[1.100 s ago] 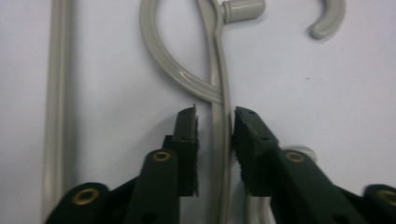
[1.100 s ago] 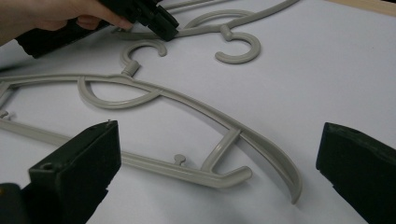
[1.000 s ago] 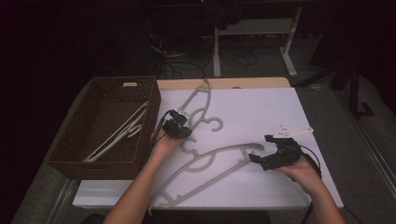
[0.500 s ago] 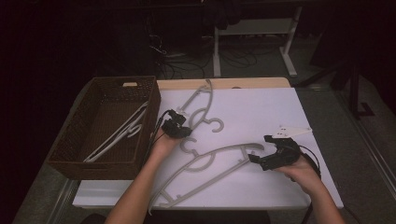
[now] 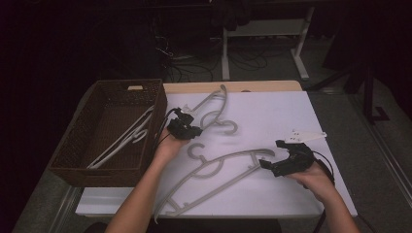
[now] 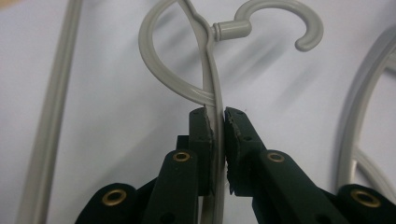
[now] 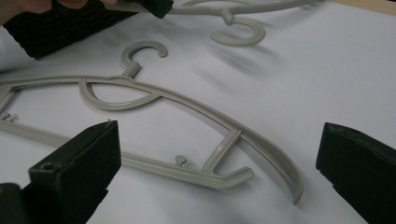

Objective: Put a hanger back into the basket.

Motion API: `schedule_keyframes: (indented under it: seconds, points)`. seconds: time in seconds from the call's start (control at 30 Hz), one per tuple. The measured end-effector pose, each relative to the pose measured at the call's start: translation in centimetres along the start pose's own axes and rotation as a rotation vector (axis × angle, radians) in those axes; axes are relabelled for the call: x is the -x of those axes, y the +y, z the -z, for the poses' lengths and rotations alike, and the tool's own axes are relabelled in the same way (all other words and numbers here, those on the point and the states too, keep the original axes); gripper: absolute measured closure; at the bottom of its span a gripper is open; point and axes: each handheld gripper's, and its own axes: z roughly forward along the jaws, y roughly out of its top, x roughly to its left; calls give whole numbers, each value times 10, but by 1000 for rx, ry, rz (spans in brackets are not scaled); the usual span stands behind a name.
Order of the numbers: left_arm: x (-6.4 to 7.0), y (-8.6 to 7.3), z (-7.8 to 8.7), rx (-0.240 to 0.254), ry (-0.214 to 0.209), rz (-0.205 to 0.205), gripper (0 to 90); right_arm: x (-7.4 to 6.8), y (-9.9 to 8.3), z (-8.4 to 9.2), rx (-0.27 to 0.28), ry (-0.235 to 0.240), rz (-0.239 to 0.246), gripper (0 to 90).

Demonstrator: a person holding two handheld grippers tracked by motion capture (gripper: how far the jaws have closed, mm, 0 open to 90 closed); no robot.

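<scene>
Two grey plastic hangers lie on the white table (image 5: 291, 107). My left gripper (image 5: 187, 127) (image 6: 218, 116) is shut on the arm of the far hanger (image 5: 216, 99) (image 6: 205, 42), just below its hook (image 6: 280, 23). That hanger hangs slightly above the table, with its shadow beneath it (image 7: 238, 32). The near hanger (image 5: 214, 170) (image 7: 187, 100) rests flat. My right gripper (image 5: 271, 154) (image 7: 219, 128) is open at that hanger's right end, one jaw on either side of the tip and not touching it.
A dark wicker basket (image 5: 63, 162) stands at the table's left edge with pale hangers (image 5: 126, 138) inside. Its corner (image 7: 56, 28) sits close behind the left hand. Beyond the table are desk legs and cables on a dark floor.
My left gripper has risen a little with the far hanger in its grip. The right gripper and the near hanger have stayed where they were.
</scene>
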Motion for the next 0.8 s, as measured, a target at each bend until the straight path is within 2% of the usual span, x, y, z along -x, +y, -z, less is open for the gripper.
schedule_keyframes:
  seconds: [0.57,0.67,0.8]
  points:
    - [9,41,71,125,1,-73,828,1,0,3,11,-1,-8,0]
    - [6,45,88,144,-5,-83,829,2,0,3,12,-2,-10,0]
    - [-4,46,108,170,-29,-75,830,2,0,3,13,-2,-9,0]
